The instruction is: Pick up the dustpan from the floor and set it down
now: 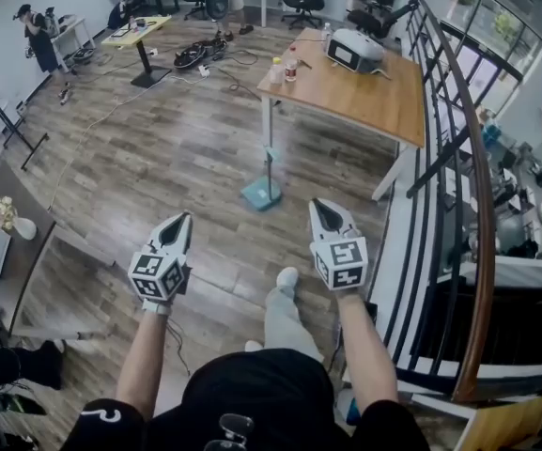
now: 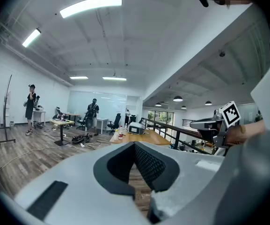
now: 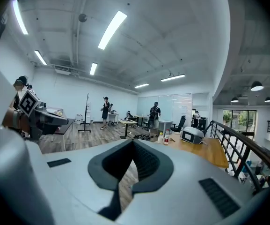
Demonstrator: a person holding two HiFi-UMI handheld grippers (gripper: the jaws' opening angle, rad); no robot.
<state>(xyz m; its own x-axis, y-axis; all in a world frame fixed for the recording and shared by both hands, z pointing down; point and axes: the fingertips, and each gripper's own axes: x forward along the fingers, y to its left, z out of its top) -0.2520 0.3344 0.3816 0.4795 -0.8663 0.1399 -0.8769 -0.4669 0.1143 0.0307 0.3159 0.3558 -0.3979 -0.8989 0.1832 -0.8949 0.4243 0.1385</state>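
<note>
Jaws of white left gripper and white right gripper together, nothing between. Pale teal long-handled plastic dustpan stands on wood-plank floor beside wooden table leg, ahead of both; contents indiscernible.

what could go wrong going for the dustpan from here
1. The dustpan sits close beside the table leg, so a reach could knock the leg.
2. The left hand-held gripper and right hand-held gripper are both shut and empty, so one must open before the thin upright handle can fit.
3. The railing runs close on the right and may crowd that arm.
</note>
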